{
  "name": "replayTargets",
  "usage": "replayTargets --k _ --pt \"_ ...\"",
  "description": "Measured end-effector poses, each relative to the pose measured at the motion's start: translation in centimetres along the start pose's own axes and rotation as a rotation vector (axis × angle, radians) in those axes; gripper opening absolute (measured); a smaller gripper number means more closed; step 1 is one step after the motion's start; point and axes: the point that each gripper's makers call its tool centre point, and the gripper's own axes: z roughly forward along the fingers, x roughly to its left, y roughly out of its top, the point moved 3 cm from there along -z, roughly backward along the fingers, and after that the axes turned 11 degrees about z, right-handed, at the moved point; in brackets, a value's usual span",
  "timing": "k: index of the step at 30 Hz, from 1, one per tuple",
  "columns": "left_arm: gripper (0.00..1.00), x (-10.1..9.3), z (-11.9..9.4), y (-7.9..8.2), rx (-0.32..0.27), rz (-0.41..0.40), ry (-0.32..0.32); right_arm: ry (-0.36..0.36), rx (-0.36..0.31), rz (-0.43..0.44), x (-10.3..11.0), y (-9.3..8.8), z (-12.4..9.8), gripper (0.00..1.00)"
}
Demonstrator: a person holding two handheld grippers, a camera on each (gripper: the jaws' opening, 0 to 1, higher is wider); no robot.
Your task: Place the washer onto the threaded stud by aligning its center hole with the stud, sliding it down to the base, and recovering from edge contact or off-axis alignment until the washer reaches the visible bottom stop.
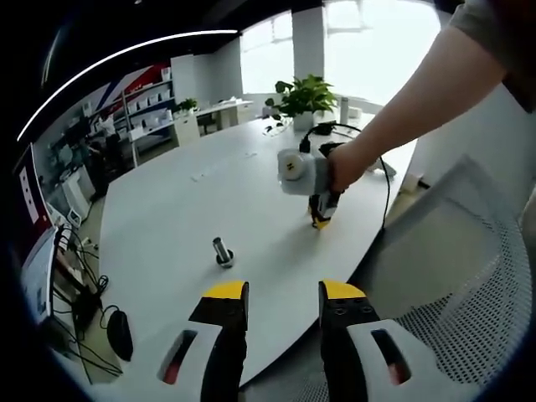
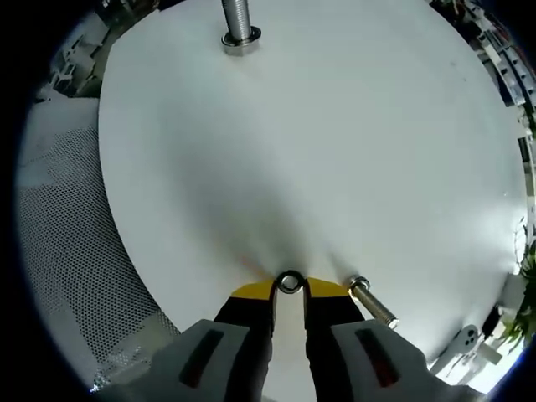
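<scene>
While the left gripper waits at the bottom of the left gripper view, jaws apart on nothing, the threaded stud stands upright left of centre on the white table. Right of centre, a hand presses the right gripper tip-down onto the tabletop.

In the right gripper view, a mesh chair lies at the left. Stud at top, left of centre, well apart from the washer. Washer sits bottom centre, pinched between the yellow jaw tips of the right gripper. A loose bolt lies just right of it.

Judgement: grasp step. Confirm the pinch is firm and on the rim, leaving the hole free. Lift straight, avoid nudging the bolt, carry level to the stud, and centre the hole before lowering.
</scene>
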Motion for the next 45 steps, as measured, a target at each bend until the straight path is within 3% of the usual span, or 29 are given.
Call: replayTargets --k 12,14,19,30,35,45 --pt "0.32 -0.04 0.05 0.07 -0.008 0.003 -0.006 0.011 -0.058 0.051 -0.08 -0.17 0.12 0.15" --pt "0.32 0.01 0.03 0.05 -0.007 0.001 -0.003 0.011 -0.062 0.116 -0.08 -0.07 0.07 0.15" --pt "0.31 0.02 0.01 0.11 -0.011 0.003 -0.001 0.013 -0.09 0.127 -0.06 -0.25 -0.1 0.15" --pt "0.31 -0.18 -0.03 0.23 -0.019 0.002 -0.014 -0.005 -0.159 0.114 0.09 -0.52 -0.21 0.15" --pt "0.31 -0.16 -0.08 0.28 -0.024 0.0 -0.012 -0.045 -0.177 0.023 0.23 -0.46 -0.32 0.14" --pt "0.32 -0.19 -0.18 0.54 -0.04 0.0 -0.012 -0.041 -0.175 0.044 -0.03 -1.03 -0.78 0.13"
